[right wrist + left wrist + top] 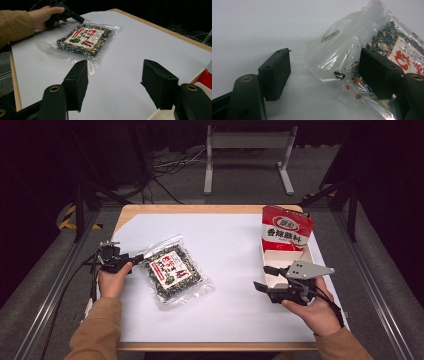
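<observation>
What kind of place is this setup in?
Probably a lab recording station: a paper-covered table framed by metal rails, black curtains behind, cables on the floor, and a snack bag laid out for handling.

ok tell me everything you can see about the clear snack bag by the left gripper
The clear snack bag is a flat, glossy plastic pouch of dark dried pieces with a white and red printed label. It lies flat and askew on the white table sheet, left of centre. The left gripper straddles its sealed corner, jaws open, not clamped.

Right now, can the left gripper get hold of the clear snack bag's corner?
Probably yes. The left gripper is open at the snack bag, one jaw already over the bag's clear corner, the other on bare white table, nothing in between.
</observation>
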Demonstrator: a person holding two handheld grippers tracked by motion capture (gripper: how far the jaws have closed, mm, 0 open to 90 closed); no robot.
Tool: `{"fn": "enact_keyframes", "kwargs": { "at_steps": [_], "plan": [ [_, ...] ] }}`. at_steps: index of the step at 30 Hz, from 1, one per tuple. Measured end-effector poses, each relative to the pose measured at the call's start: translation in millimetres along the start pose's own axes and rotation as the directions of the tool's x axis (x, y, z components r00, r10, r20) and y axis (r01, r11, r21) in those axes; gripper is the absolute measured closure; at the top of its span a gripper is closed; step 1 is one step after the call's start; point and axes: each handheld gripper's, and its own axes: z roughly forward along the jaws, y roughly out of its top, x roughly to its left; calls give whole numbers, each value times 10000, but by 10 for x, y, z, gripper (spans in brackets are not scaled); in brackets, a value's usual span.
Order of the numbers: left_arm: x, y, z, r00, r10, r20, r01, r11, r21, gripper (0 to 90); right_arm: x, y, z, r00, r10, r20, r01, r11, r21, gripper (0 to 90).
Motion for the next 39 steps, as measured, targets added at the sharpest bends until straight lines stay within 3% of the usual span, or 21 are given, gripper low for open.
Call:
{"fn": "enact_keyframes", "kwargs": {
  "at_steps": [6,8,13,18,26,37,38,39],
  "plan": [
    [-48,-6,18,9997,213,108,-214,9997,72,330,3,-14,11,10000,13,-33,-13,10000,-9,382],
    [-75,-3,27,9995,326,27,-327,9994,126,402,6,-18,22,10000,20,-77,-19,10000,10,380],
    [-85,0,29,9997,243,-1,-243,9996,148,463,10,-20,31,9999,-14,-117,13,10000,-16,378],
    [-129,16,50,9995,250,200,-254,9995,191,592,2,-24,28,9998,4,-176,-5,10000,-72,376],
    [-174,61,66,9989,337,326,-352,9983,472,684,-1,-20,2,9997,-12,-232,7,9997,-229,373],
    [-180,57,56,9982,489,354,-500,9983,315,769,16,-7,-8,9997,-81,-250,70,9991,-409,373],
    [-187,51,42,9986,451,276,-457,9987,208,847,15,-7,-8,9997,-83,-244,73,9991,-413,373],
    [-186,52,45,9984,496,273,-504,9983,277,859,14,-7,-9,9997,-82,-232,73,9991,-412,373]
  ]
}}
